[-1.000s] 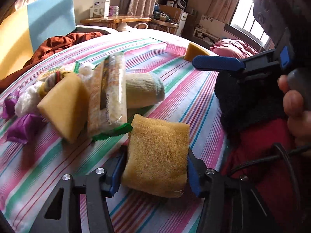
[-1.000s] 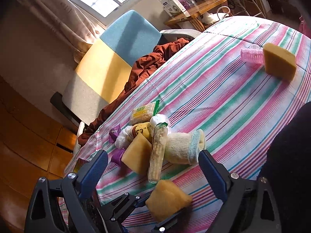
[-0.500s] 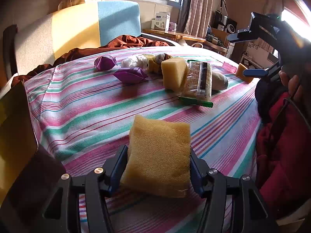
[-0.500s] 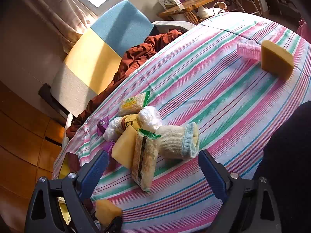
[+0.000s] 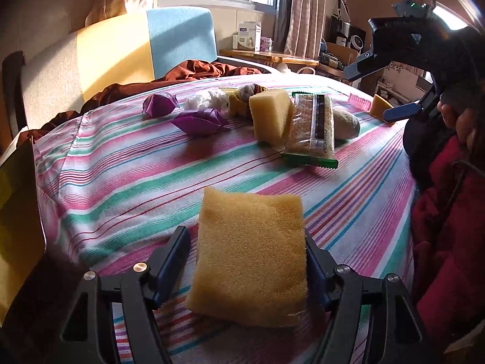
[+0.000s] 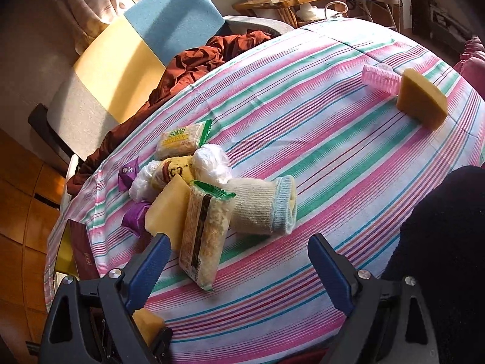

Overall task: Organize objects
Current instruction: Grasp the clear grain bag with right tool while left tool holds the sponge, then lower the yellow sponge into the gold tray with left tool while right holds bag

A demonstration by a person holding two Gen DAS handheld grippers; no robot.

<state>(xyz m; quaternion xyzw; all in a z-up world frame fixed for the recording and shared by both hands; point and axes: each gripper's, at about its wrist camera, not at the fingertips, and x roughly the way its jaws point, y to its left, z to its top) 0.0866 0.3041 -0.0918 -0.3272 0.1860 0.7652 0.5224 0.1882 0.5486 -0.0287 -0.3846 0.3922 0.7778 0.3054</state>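
The left gripper squeezes a yellow sponge over the striped bedsheet. The right gripper is spread wide. A chair stands behind the bedsheet.

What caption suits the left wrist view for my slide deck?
Left gripper clamps a yellow sponge above the striped bedsheet, facing a pile of snack packets and another sponge.

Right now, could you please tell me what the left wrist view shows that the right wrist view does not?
Only the left wrist view shows the whole yellow sponge clamped in the left gripper, and the window behind the bed.

Only the right wrist view shows the second snack packet lying flat behind the pile and the blue cuff of the rolled sock, framed by the right gripper with its jaws spread and nothing in them.

Both show the striped bedsheet, the pile, the pink comb and the far sponge.
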